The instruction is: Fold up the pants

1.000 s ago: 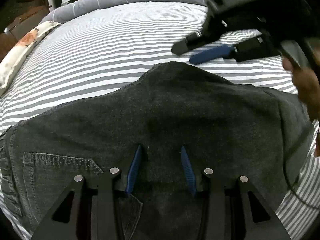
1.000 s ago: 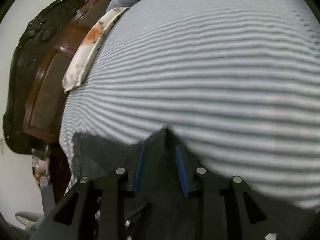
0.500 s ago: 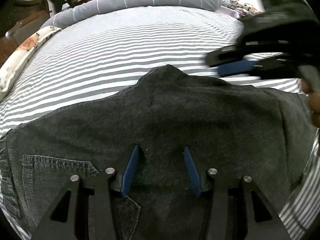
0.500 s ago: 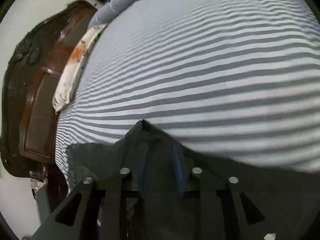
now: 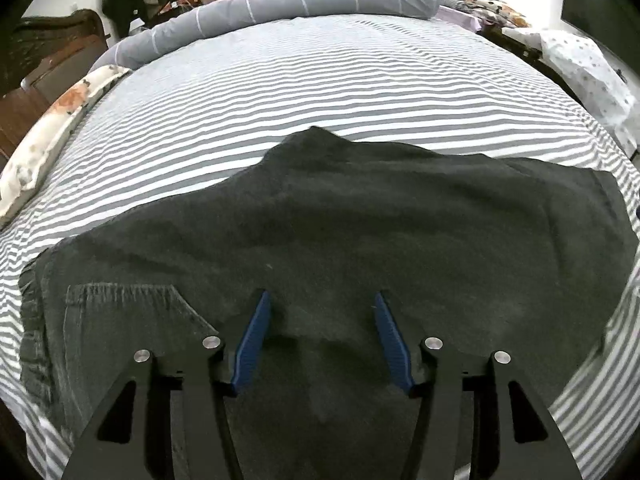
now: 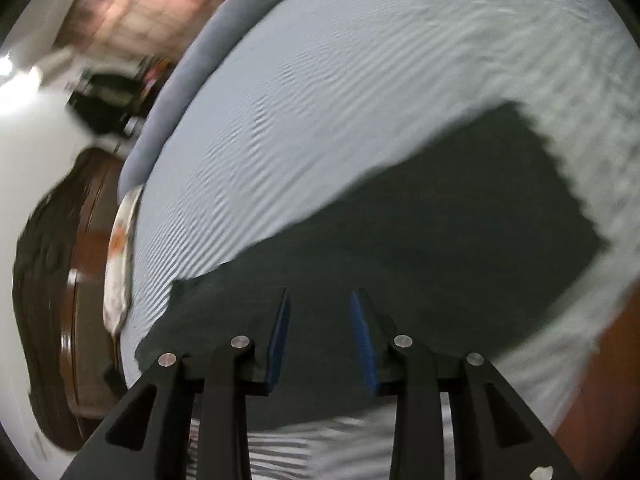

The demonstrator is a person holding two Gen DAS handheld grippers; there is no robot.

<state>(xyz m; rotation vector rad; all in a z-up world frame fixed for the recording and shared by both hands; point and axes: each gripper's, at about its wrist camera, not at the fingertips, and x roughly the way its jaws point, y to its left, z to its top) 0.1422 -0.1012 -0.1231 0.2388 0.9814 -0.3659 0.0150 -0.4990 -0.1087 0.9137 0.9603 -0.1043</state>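
Now the dark grey denim pants (image 5: 340, 240) lie spread flat on the grey-and-white striped bed sheet (image 5: 320, 80), directly under and ahead of both claws. Left claw (image 5: 320, 336) hovers over the fabric with its blue-padded fingers (image 5: 252, 340) set wide apart, gripping nothing — a stitched back pocket (image 5: 132, 312) sits just to its left. Right claw (image 6: 322, 340), in a motion-blurred view, is likewise parted and empty above the cloth. Beyond, a long grey bolster pillow (image 5: 280, 4) lines the bed's far edge.
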